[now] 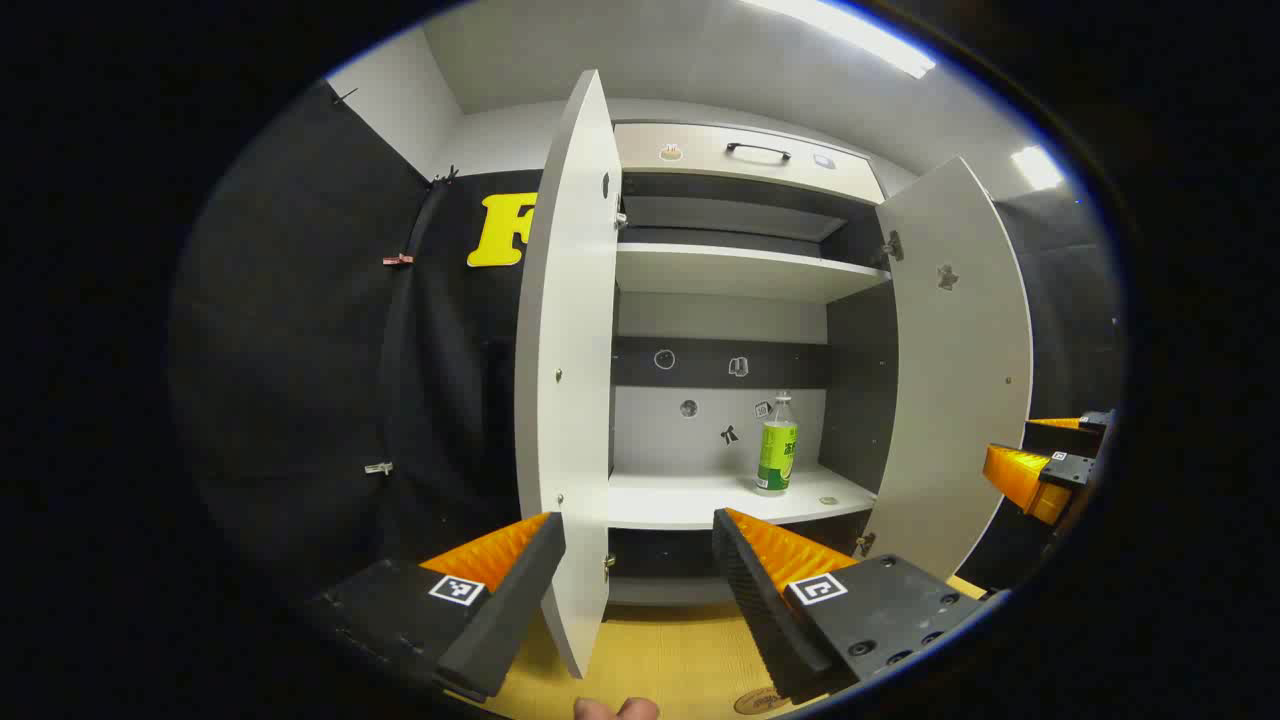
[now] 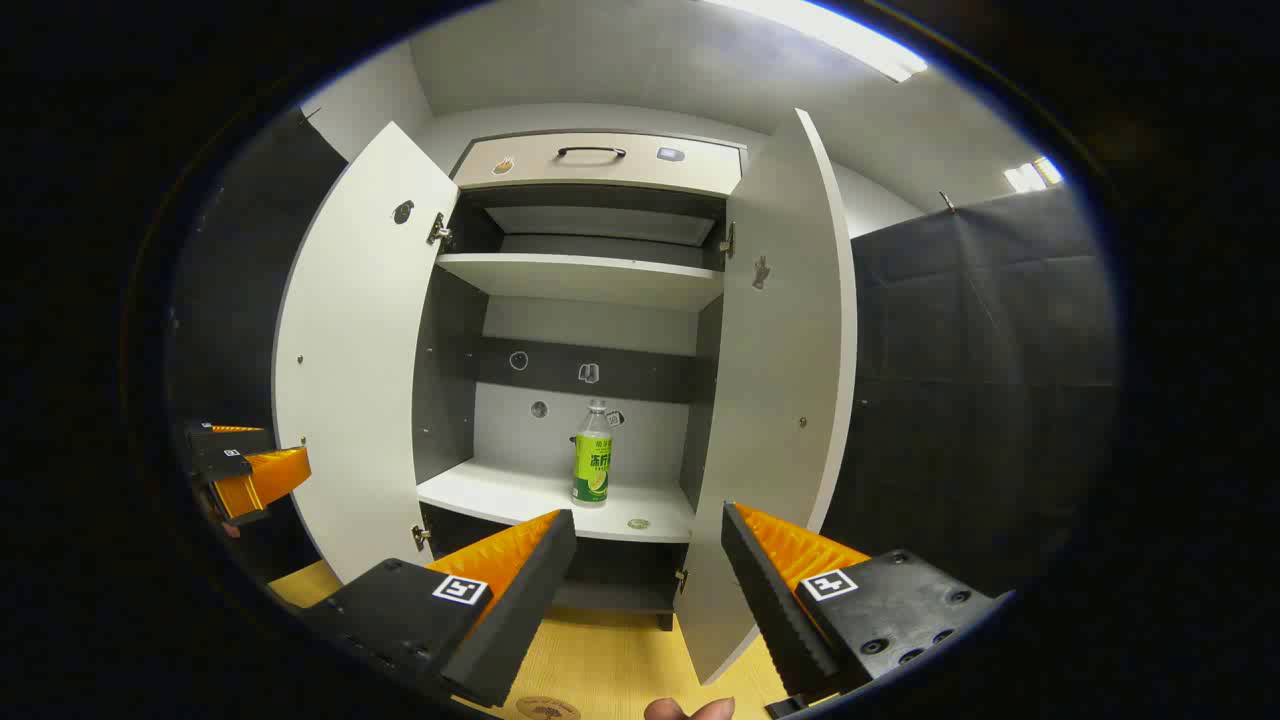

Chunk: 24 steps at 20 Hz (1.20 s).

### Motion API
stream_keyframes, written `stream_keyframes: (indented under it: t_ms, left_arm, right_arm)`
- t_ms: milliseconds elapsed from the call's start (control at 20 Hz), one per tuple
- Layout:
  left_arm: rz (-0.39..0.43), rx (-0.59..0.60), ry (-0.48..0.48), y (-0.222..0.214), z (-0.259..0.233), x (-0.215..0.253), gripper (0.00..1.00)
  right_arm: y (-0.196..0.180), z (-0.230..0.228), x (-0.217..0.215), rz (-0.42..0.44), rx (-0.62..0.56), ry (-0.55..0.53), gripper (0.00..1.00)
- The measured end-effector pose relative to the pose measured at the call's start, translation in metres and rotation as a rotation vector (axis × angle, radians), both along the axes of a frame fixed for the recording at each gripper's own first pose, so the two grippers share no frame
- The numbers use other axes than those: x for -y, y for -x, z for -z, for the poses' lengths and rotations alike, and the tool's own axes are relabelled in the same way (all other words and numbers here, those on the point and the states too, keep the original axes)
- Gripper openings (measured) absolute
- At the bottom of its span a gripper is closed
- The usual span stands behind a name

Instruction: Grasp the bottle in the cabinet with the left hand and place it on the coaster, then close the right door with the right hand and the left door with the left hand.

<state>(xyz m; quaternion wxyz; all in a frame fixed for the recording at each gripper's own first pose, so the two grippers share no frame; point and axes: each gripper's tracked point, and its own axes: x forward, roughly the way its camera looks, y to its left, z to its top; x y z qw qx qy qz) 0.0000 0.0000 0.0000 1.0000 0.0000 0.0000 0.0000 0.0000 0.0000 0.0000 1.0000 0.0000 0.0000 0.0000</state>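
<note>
A: Item one: left gripper (image 1: 635, 535), fingers spread wide, holding nothing; hovering above pale wooden tabletop (image 1: 670, 655), in front of white two-door cabinet (image 1: 720, 270). Status of bottle?

B: Clear plastic bottle with green label and white cap (image 1: 777, 444): upright on lower white shelf (image 1: 690, 495), toward its right end, beyond and slightly right of left gripper's fingertips, well apart from them; small round disc (image 1: 828, 500) just beside it on shelf.

A: Doors?

B: White left door (image 1: 570, 350) swung out, edge-on, straight ahead of left gripper's left finger; white right door (image 1: 955, 370) swung out, off to right of right finger. Beige top drawer with dark handle (image 1: 745, 160) above, shut.

A: Item two: right gripper (image 2: 648, 540)?

B: Fingers likewise wide apart, empty; bottle seen ahead between them, a little left of centre, well apart; right door's edge just beyond right finger. Also seen at far right edge of left gripper view.

A: Coaster?

B: Round brown wooden coaster (image 2: 548, 708) flat on tabletop, below and near left finger of right gripper; partly cut off at bottom of both views. Fingertips of holding hand (image 2: 690, 710) at bottom edge.
</note>
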Motion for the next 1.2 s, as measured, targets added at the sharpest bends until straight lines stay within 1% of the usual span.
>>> stream_keyframes:
  t_ms: [800,1000,1200]
  left_arm:
    - [-0.005,0.008,-0.041,0.000,-0.006,0.006,0.95]
    - [0.009,0.019,-0.049,-0.002,-0.009,0.012,0.95]
    - [0.058,0.029,-0.051,-0.013,-0.012,0.036,0.95]
  right_arm:
    - [0.000,-0.005,0.002,0.011,0.011,-0.009,0.97]
    - [0.001,-0.006,0.005,0.016,0.009,-0.015,0.97]
    - [0.007,-0.012,0.018,0.030,0.016,-0.024,0.98]
